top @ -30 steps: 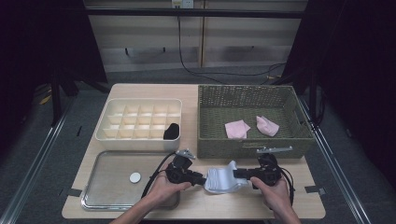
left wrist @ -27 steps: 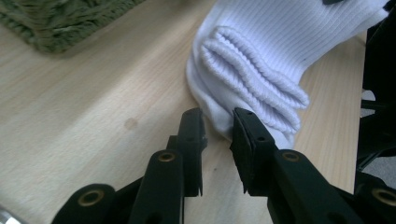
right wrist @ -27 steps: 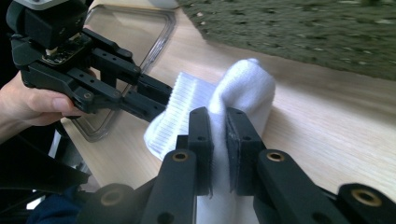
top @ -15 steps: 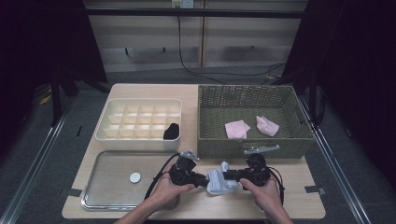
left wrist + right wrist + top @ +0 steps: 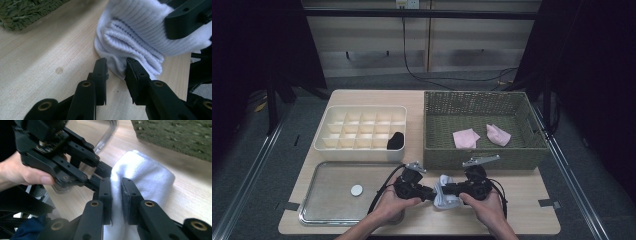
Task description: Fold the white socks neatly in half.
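White ribbed cotton sock [image 5: 445, 196], folded into a bundle, located on the light wooden table [image 5: 532, 197] near its front edge, just in front of the green woven basket [image 5: 484, 156] and right of the shallow metal tray [image 5: 329, 195]. Gripped from both sides.

Left gripper [image 5: 115, 67]: narrow jaws, pinching a thin fold at the lower edge of the bundle; stacked ribbed layers and a corner of basket weave visible in the left gripper view, not resolvable from above. Also visible there: one jaw of the other tool pressed on top of the bundle.

Right gripper [image 5: 116, 187]: narrow jaws, closed on a smooth upper fold of the bundle. Right gripper view: left hand [image 5: 23, 173] wrapped around the opposing tool, curved tray rim behind.

High view: both tools [image 5: 428, 192] [image 5: 451, 189] pointed inward at the bundle. Farther back, cream plastic compartment box [image 5: 362, 131] with a black item [image 5: 395, 141] in a front-right cell; two pink folded cloths [image 5: 466, 138] [image 5: 498, 134] inside the basket; small white disc [image 5: 356, 190] on the tray.
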Demonstrator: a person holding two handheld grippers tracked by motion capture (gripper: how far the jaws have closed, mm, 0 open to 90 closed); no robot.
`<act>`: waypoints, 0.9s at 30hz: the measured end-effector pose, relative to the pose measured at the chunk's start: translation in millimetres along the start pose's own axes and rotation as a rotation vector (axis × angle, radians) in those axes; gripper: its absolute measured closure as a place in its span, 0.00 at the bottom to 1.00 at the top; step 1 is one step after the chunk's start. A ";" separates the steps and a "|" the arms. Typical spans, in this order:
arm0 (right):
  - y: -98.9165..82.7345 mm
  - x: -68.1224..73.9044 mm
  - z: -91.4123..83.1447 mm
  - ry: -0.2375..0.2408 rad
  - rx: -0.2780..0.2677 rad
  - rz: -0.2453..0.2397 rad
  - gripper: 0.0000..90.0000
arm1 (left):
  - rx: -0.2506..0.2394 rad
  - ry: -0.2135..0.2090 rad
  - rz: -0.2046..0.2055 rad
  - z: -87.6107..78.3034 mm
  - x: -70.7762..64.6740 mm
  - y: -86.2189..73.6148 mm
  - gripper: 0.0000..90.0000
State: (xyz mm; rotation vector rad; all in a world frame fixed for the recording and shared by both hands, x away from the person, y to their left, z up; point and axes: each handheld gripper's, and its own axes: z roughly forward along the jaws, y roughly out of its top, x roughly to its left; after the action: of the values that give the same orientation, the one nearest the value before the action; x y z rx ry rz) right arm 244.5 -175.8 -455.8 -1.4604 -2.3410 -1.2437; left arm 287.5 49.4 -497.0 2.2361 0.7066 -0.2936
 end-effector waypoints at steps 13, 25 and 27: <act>-5.6 5.9 18.6 0.011 0.029 -0.029 0.87 | 0.000 0.026 -0.022 -6.9 6.3 1.0 0.72; -8.7 -0.8 26.8 0.044 0.024 -0.004 0.88 | -0.147 -0.006 -0.110 -38.6 18.7 13.1 0.65; -9.5 0.0 26.3 0.042 0.019 -0.001 0.88 | -0.154 -0.022 -0.112 -37.0 16.2 15.6 0.62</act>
State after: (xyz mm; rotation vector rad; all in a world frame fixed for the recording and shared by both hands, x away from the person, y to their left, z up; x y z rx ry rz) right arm 245.0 -159.5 -478.6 -1.4136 -2.3208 -1.2364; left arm 309.4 74.0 -468.9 2.0493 0.8163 -0.3074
